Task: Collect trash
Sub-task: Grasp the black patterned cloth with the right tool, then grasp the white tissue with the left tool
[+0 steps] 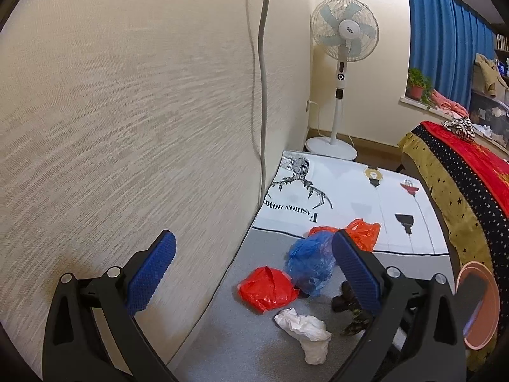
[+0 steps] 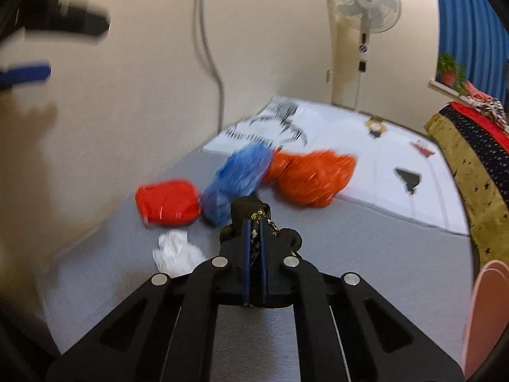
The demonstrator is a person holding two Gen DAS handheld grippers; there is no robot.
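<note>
My right gripper [image 2: 254, 222] is clamped on the dark patterned scrap [image 2: 251, 211], right above the grey mat [image 2: 366, 254]. Left gripper [image 1: 254, 267] has its jaws apart, nothing in them, parked near the wall. I count 4 pieces on the floor: red bag [image 1: 265, 288], blue bag [image 1: 310, 269], orange bag [image 1: 364, 232], white wad [image 1: 307, 329]. Pink bin [image 1: 480, 305] is at the right edge. I'd say we're early in the job, with 1 piece gripped and none binned as far as I can see.

- red bag [image 1: 266, 287], blue bag [image 1: 310, 262], orange bag [image 1: 364, 233]: thin crinkled plastic, glossy
- white wad [image 1: 305, 328]: crumpled, paper or thin plastic, can't tell
- grey floor mat [image 1: 254, 343]: matt, fine woven texture
- wall [image 1: 127, 111]: matt, rough textured covering
- left hand-held gripper [image 1: 253, 272] pads [image 1: 151, 273]: blue ribbed rubbery; arms matt black plastic
- curtain [image 1: 445, 31]: blue cloth
</note>
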